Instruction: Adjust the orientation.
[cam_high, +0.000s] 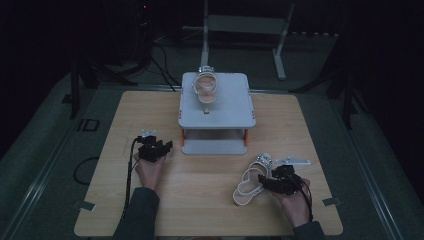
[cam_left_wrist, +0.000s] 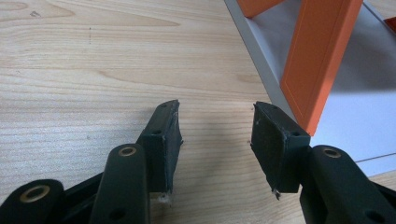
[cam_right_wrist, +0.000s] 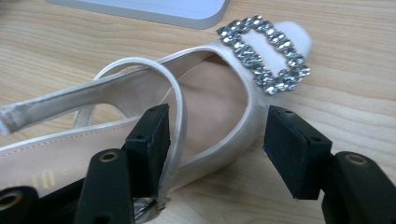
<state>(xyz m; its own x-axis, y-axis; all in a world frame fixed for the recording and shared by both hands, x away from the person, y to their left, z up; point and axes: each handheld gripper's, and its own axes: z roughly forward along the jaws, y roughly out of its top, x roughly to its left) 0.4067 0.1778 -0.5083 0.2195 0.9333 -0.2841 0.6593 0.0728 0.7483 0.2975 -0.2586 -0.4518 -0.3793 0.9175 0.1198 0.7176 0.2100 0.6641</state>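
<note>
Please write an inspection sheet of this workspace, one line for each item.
Surface: wooden table, bare around the things.
Job's things: one sandal on the grey stand; second sandal flat on the table, jewelled buckle at its toe.
Clutter: nothing seen.
Grippers: left claw open, nothing between its jaws; right claw open astride the second sandal's edge, right pad apart.
Cables: black cable trails from the left claw.
Surroundings: dark; white frame behind the table.

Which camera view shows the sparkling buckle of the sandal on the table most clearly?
The right gripper view: there the buckle is close and sharp, each stone visible on the sandal. The high view shows it as a small bright spot at the toe.
</note>
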